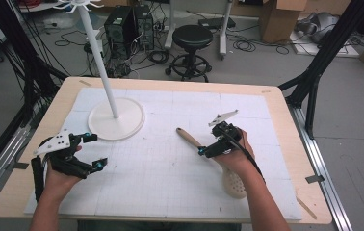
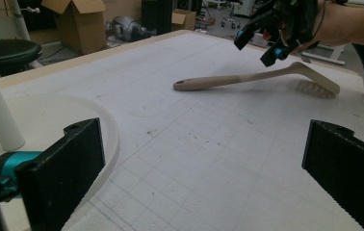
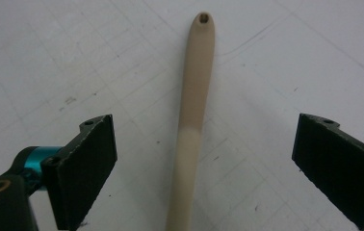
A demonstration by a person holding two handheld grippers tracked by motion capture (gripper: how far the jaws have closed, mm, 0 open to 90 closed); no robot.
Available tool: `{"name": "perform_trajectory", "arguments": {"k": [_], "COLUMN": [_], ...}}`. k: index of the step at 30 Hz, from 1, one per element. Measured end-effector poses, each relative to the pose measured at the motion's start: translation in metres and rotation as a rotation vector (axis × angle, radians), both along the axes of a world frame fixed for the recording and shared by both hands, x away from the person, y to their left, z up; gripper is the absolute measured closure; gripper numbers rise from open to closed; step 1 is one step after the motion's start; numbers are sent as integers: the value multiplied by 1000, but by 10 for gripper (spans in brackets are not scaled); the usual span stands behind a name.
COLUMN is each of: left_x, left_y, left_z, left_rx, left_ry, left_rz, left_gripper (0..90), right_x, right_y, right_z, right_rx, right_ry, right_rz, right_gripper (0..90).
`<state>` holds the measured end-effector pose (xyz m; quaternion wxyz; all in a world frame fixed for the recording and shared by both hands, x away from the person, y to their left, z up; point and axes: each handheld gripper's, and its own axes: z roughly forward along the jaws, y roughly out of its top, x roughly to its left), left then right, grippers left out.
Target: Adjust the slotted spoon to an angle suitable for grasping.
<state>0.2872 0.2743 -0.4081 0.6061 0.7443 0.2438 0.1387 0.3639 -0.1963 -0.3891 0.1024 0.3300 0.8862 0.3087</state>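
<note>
A slotted spoon (image 1: 189, 138) with a tan handle and a pale perforated head lies flat on the white mat, right of centre. Its handle points toward the far left. My right gripper (image 1: 215, 148) hovers open just above the middle of the handle. In the right gripper view the handle (image 3: 197, 86) runs between the two spread jaws without touching them. My left gripper (image 1: 98, 150) is open and holds nothing, low over the mat at the left, beside the white stand's round base (image 1: 117, 120). In the left gripper view the spoon (image 2: 228, 82) lies ahead under the right gripper (image 2: 262, 41).
The white stand's pole (image 1: 100, 62) rises from the base at the mat's back left, with hooks at its top. The white gridded mat (image 1: 170, 183) covers most of the wooden table (image 1: 286, 110). A black stool (image 1: 192, 36), computer towers (image 1: 127, 24) and cardboard boxes stand on the floor beyond.
</note>
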Motion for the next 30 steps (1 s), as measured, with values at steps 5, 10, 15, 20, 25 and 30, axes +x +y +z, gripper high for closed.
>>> {"name": "perform_trajectory", "arguments": {"k": [5, 10, 15, 20, 25, 30], "left_x": [0, 0, 0, -1, 0, -1], "left_y": [2, 1, 3, 2, 0, 3], "left_z": [1, 0, 1, 2, 2, 3], "left_rx": [-8, -1, -8, -8, 2, -7], "left_ry": [-2, 2, -2, -3, -1, -8], "left_rz": [6, 2, 8, 6, 1, 7], "left_gripper": [16, 17, 17, 16, 17, 17], "right_x": [8, 12, 15, 15, 13, 10], "right_y": [11, 18, 20, 20, 21, 21], "right_z": [-7, -15, -23, -26, -23, -20], "right_rx": [-71, -129, -178, -207, -198, -186], "right_ry": [70, 138, 194, 218, 219, 210], "right_rz": [6, 28, 16, 14, 25, 48], "right_gripper": [185, 381, 474, 613, 734, 765]}}
